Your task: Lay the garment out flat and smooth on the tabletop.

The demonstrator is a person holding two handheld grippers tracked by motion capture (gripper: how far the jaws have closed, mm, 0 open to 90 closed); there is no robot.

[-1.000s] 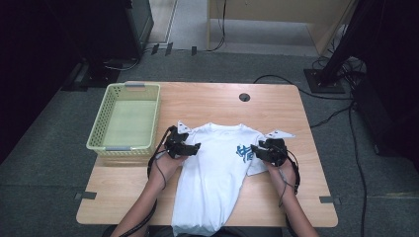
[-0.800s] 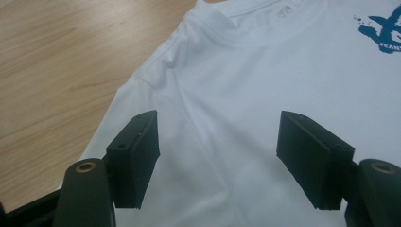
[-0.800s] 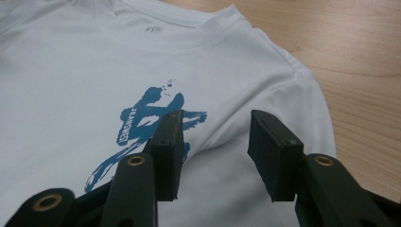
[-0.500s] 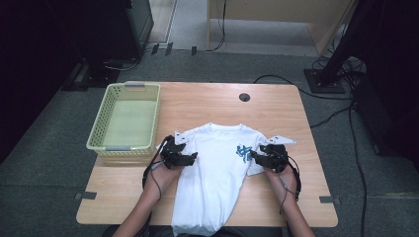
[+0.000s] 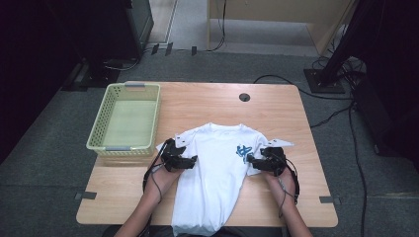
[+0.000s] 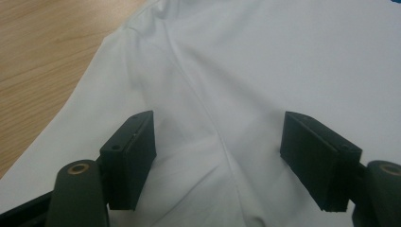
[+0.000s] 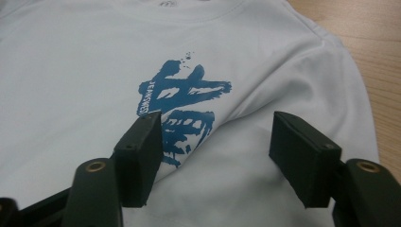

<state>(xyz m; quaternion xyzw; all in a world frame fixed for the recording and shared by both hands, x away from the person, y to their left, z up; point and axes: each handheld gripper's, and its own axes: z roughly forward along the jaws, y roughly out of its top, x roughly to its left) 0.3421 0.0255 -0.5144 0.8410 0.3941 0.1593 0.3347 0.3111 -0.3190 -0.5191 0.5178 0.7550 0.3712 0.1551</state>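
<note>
We have the white T-shirt lying flat on the desk, collar toward the far side, its hem hanging over the near edge. Our left gripper sits at the shirt's left sleeve, jaws standing wide over the cloth, nothing pinched. Our right gripper sits at the right sleeve beside the blue print; its jaws have just been opening, with cloth beneath them unpinched. A yellow-green basket stands just left of the shirt.

T-shirt: white; blue brush-stroke print w/ small white lettering, on chest.
Basket: pale yellow-green, perforated walls; grey handles; left of T-shirt.
Table: light wood grain.
Gripper pads: matte black.
</note>
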